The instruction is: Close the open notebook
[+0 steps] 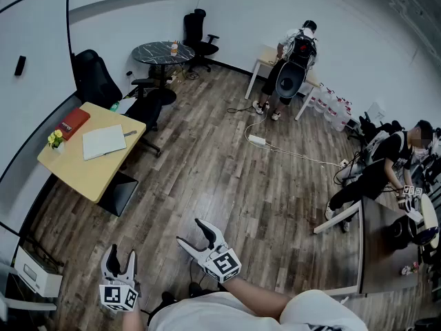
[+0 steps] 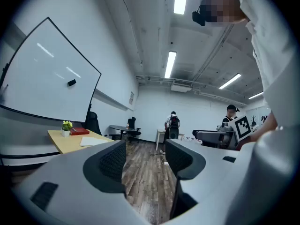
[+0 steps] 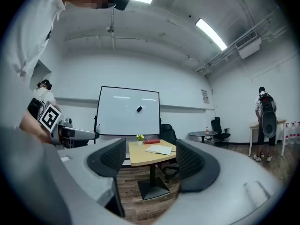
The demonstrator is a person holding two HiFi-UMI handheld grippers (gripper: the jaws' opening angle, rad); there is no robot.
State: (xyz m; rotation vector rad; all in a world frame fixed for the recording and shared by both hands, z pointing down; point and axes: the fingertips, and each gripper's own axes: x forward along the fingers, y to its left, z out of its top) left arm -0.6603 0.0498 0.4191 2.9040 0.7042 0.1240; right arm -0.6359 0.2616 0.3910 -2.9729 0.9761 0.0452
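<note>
At the person's waist, the left gripper [image 1: 121,255] and right gripper [image 1: 191,231] are held level, jaws spread wide with nothing between them, probably readied for an approach not yet begun. Well across the wooden floor [image 1: 207,174], the open notebook [image 1: 103,141] lies flat on the yellow table [image 1: 79,174], near a red book [image 1: 72,123].

the notebook [image 1: 104,142] lies too small to tell, perhaps open; print on the red book [image 1: 73,123] is unreadable.
</note>
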